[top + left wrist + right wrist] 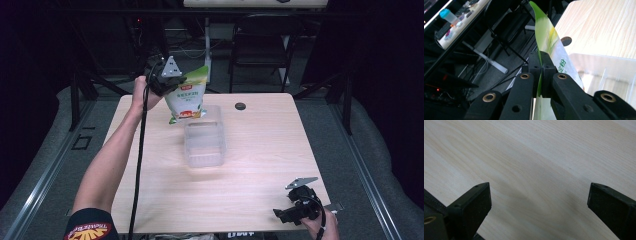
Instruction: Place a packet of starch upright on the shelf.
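A green-and-white snack bag hangs in the air over the far end of a clear plastic container on the wooden table. My left gripper is shut on the bag's upper edge. In the left gripper view the jaws pinch the thin bag edge-on at the left gripper, with the clear container below to the right. My right gripper rests at the table's near right corner. In the right gripper view the right gripper stands open over bare wood.
A small dark round grommet sits in the table's far side. A black chair and a desk leg stand beyond the table. A cable trails from the left gripper along the person's forearm.
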Demonstrator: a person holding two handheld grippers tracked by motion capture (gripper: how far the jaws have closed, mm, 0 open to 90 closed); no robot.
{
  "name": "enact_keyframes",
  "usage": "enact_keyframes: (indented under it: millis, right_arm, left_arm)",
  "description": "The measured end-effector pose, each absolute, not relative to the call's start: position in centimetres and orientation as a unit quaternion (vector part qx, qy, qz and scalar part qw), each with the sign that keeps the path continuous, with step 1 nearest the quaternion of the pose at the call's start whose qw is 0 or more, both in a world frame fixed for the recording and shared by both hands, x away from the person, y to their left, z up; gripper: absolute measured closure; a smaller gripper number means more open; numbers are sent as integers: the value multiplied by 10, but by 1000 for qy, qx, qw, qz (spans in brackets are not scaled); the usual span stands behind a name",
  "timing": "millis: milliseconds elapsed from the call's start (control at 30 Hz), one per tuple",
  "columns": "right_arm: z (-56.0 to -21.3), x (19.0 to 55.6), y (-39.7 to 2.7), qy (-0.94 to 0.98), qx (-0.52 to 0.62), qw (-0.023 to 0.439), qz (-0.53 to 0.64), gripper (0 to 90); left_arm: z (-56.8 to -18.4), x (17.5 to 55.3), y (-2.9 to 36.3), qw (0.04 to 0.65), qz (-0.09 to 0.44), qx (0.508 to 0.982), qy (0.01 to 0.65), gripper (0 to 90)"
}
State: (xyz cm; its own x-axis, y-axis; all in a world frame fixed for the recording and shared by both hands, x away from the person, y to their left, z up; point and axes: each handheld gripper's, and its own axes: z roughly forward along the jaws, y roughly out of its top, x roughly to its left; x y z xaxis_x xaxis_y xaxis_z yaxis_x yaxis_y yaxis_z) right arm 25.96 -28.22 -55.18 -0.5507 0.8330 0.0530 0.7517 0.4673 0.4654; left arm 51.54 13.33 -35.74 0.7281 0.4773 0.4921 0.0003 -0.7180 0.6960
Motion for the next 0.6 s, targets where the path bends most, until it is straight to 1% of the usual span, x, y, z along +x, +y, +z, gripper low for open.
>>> enact_keyframes:
  millis: [600]
  right_arm:
    - [-551,259,-282,851,464,90,228,46]
  left_arm:
    - [-375,523,112,377,346,851,116,900]
